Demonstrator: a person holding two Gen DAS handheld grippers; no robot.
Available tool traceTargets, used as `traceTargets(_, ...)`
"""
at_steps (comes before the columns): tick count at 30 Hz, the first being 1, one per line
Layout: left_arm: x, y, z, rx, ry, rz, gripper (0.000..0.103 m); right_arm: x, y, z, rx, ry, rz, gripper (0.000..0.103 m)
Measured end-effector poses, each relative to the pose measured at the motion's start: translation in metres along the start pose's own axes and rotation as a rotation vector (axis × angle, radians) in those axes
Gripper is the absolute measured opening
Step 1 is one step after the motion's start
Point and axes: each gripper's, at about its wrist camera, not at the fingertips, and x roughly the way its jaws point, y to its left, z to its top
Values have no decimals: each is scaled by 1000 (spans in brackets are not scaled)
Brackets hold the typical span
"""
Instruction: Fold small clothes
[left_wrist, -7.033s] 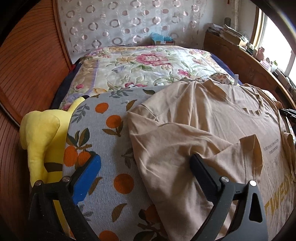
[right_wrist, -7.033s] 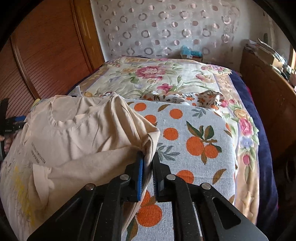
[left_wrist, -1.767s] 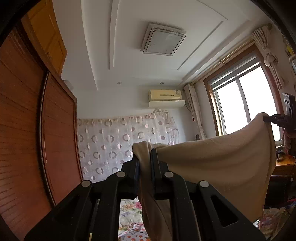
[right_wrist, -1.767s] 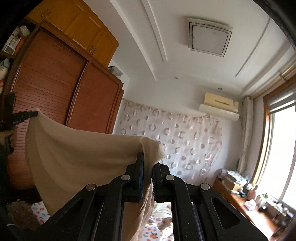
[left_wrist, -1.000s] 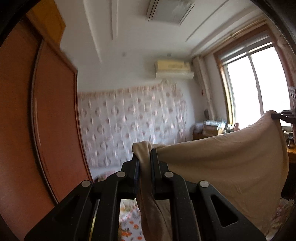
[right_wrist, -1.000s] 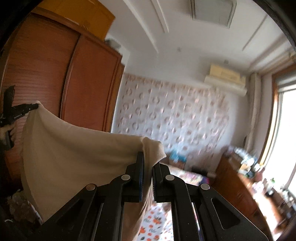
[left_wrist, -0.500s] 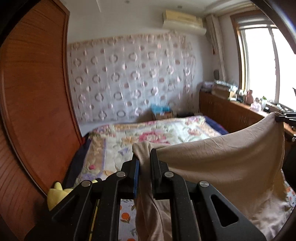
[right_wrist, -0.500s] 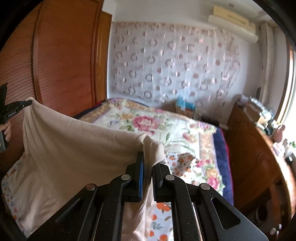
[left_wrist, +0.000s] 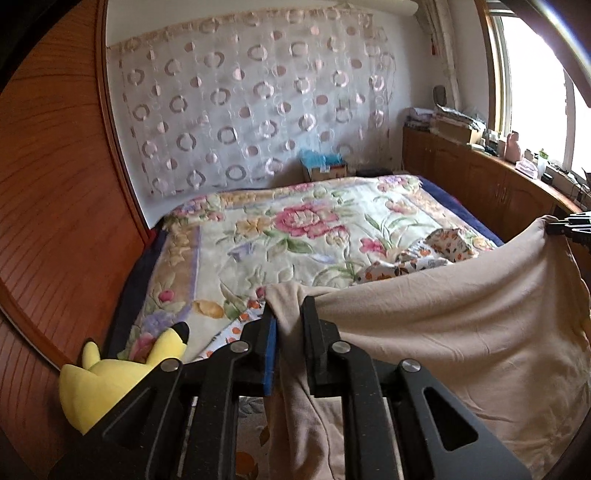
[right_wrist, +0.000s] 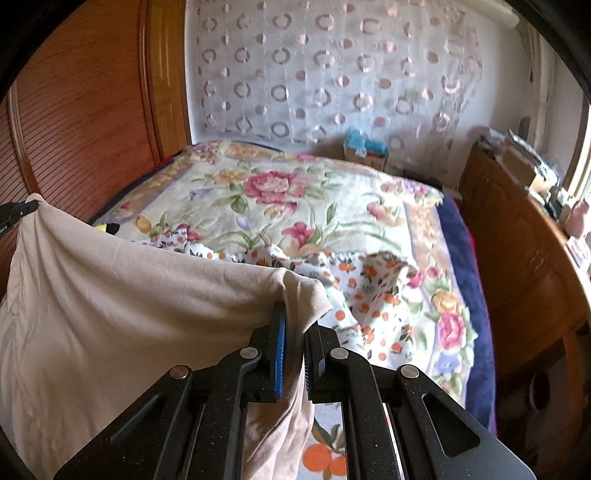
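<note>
Left wrist view: the left gripper (left_wrist: 290, 332) is clamped on 1 corner of the beige shirt (left_wrist: 461, 332); the right gripper (right_wrist: 293, 332) pinches the other. Its top edge runs left-right between the 2, cloth hanging over the floral bed (left_wrist: 295, 236).

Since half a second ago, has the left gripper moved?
Yes. The left gripper, clamped on the beige shirt, has tipped downward: the dotted curtain sits higher and more floral bedspread shows.

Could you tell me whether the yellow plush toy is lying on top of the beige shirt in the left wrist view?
No, the yellow plush toy sits apart at the bed's left edge, clear of the beige shirt.
</note>
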Motion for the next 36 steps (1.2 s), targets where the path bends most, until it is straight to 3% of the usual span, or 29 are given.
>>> traceTargets(2,4,4,-2,-22,27,7,22,-3,4,-4,12,5,-18,20)
traceTargets(4,1,10,-3,-39,37,2,31,-11,6,-7,22,-8,-29,43)
traceTargets(6,-7,12,-8,-47,36,0,36,-21,8,-10,33,-29,-20,54)
traceTargets(12,-37,12,-33,-46,51,-39,53,-66,17,-53,79,-37,15,56)
traceTargets(14,-50,10,-46,-56,52,-63,76,-78,23,-71,85,-26,44,56)
traceTargets(15,-52,11,-51,-58,54,-73,77,-84,26,-79,84,-22,52,56)
traceTargets(20,-67,0,-79,-53,87,-77,79,-104,35,-116,94,21,115,55)
traceTargets(27,-74,-11,-111,-88,135,-97,79,-97,35,-141,115,91,115,55)
traceTargets(30,-74,-17,-118,-84,154,-101,79,-95,30,-146,144,126,116,55)
traceTargets(36,-75,-26,-123,-83,169,-112,79,-98,25,-141,153,91,119,55)
